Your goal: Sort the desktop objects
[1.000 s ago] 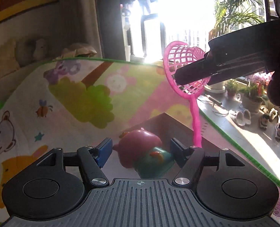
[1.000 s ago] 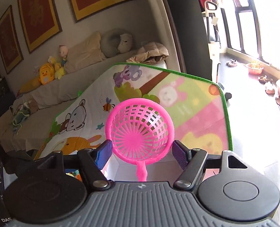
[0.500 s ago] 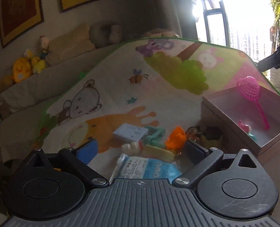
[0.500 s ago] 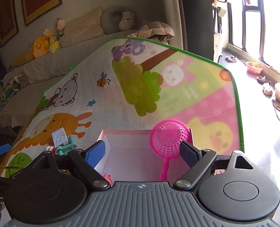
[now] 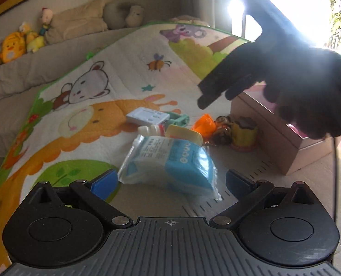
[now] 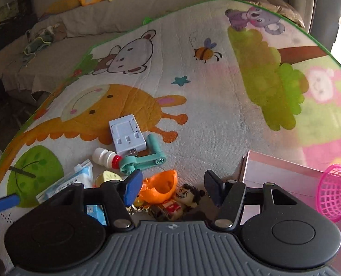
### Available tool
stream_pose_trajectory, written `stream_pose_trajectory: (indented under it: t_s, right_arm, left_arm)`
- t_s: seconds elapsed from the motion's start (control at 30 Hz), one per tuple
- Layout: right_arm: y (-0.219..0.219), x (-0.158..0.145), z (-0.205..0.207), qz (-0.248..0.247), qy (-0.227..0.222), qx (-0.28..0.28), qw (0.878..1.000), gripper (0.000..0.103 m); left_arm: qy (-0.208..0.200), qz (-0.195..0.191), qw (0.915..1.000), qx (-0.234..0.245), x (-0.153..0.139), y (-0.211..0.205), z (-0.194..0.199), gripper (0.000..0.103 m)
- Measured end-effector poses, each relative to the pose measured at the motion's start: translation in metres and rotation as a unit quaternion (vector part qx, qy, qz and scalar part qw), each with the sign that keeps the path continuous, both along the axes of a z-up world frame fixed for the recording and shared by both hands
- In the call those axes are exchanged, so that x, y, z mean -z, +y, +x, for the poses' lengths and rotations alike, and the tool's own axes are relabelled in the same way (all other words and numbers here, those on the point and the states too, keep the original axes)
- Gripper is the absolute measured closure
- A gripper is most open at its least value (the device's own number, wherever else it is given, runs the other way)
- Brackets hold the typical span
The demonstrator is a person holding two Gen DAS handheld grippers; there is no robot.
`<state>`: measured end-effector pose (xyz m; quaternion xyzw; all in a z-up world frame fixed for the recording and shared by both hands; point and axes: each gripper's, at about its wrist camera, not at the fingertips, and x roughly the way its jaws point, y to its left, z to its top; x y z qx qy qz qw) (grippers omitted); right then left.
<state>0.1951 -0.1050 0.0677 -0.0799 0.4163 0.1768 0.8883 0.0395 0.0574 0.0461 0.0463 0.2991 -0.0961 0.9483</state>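
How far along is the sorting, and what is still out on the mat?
Done: the pink scoop lies in the box. In hand: nothing; the left gripper and the right gripper are both open. Left on the mat: blue packet, white charger, small bottle, teal crank, orange shell, figurine, yellow cup.

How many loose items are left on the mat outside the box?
8: wipes pack, white charger, small bottle, teal crank, yellow piece, orange shell, figurine, yellow cup. More may hide behind the grippers.
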Motion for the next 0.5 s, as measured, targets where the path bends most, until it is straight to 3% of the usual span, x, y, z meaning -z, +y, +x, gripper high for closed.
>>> stream_pose_trajectory:
  t_s: [0.03, 0.1, 0.23, 0.33, 0.43, 0.5]
  right_arm:
    - [0.005, 0.008, 0.01, -0.014, 0.002, 0.008, 1.0, 0.05]
    - [0.014, 0.02, 0.024, -0.038, 0.01, 0.015, 0.999, 0.068]
    - [0.017, 0.038, 0.028, -0.049, 0.046, 0.007, 0.998, 0.08]
    - [0.015, 0.037, 0.001, -0.046, 0.062, -0.022, 0.997, 0.081]
    - [0.0, 0.024, -0.042, -0.015, 0.099, -0.088, 0.991, 0.081]
    - [-0.018, 0.01, -0.07, -0.005, 0.092, -0.117, 0.989, 0.081]
  left_arm:
    - [-0.001, -0.002, 1.0, 0.002, 0.0, 0.001, -0.003, 0.0]
    - [-0.006, -0.005, 1.0, 0.005, 0.001, 0.004, -0.01, 0.0]
    - [-0.011, -0.01, 0.9999, -0.002, 0.003, 0.012, -0.018, 0.0]
    - [-0.006, -0.017, 0.9998, -0.007, 0.004, 0.017, -0.019, 0.0]
    - [-0.005, -0.021, 0.9997, -0.009, 0.005, 0.018, -0.022, 0.0]
    - [-0.002, -0.024, 0.9997, -0.009, 0.006, 0.018, -0.023, 0.0]
